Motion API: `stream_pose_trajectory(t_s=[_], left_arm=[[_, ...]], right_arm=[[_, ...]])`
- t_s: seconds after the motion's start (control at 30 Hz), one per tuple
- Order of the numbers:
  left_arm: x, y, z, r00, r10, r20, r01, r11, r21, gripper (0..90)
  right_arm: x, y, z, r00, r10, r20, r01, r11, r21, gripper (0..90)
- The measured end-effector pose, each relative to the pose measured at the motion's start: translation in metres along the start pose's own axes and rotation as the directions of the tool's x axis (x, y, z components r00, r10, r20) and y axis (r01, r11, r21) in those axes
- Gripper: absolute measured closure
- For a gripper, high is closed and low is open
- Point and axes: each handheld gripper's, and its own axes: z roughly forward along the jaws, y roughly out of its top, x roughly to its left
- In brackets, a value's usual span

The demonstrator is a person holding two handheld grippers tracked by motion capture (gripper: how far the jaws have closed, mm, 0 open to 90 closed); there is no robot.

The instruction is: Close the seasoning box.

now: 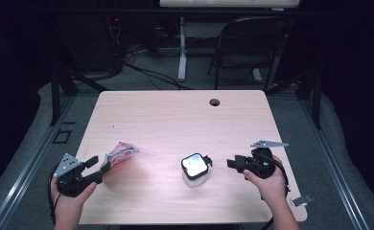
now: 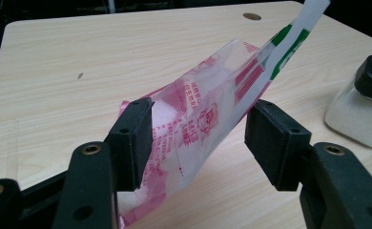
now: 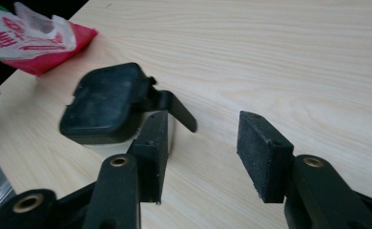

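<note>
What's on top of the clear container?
A black lid with a side latch sits on the clear container. The lid covers its inside, so any contents cannot be seen.

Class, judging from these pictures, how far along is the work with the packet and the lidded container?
Done: the container stands on the table, lid closed, free of the open right gripper. In hand: the pink packet leans between the left gripper's jaws, the left pad touching, the right apart. Left: apparently gripping or emptying the packet.
</note>
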Motion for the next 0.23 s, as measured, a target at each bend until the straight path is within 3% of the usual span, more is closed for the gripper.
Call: stream_pose_trajectory(t_s=[0.23], left_arm=[[0.001, 0.002, -0.002, 0.9998, 0.017, -0.009, -0.017, 0.9998, -0.007, 42.4]], right_arm=[[-0.014, -0.008, 0.000, 0.9959, -0.002, 0.091, 0.004, 1.000, -0.020, 43.0]])
